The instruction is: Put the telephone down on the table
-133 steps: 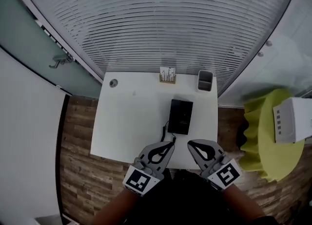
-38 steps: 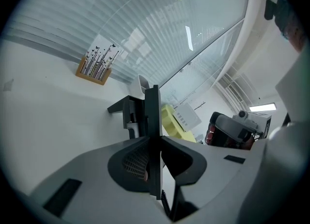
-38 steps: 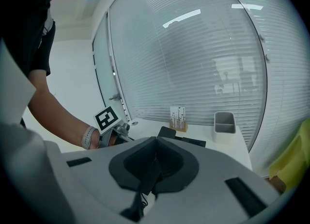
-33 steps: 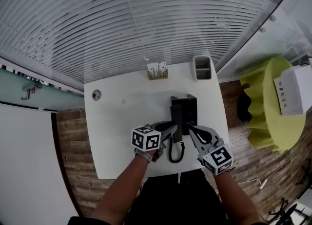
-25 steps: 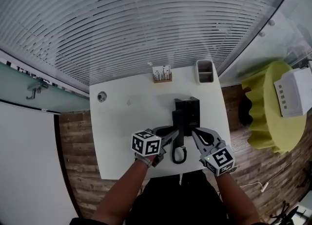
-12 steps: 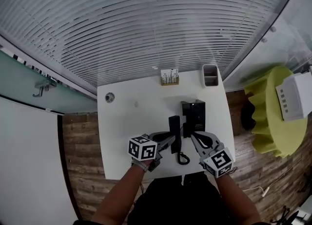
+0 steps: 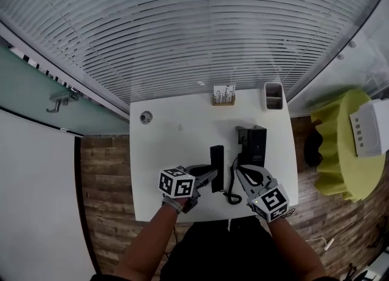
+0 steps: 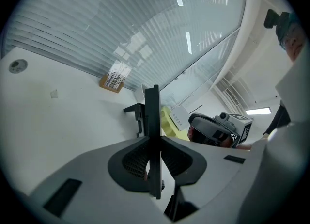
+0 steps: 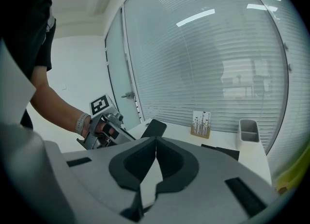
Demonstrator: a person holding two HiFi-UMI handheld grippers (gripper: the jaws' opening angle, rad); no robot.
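Gripping handset [image 7: 217, 158], left tongs [image 7: 210, 173]; cord [image 7: 231, 196] half-hidden

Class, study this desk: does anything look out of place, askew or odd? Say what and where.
The handset is off the telephone base, clamped in the left gripper just left of the base. Its coiled cord loops towards the front edge of the table. Nothing looks spilled or damaged.

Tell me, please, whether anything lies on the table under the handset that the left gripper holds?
Nothing visible does. The handset, clamped in the left gripper, is above bare white table; the coiled cord and the phone base lie just to its right.
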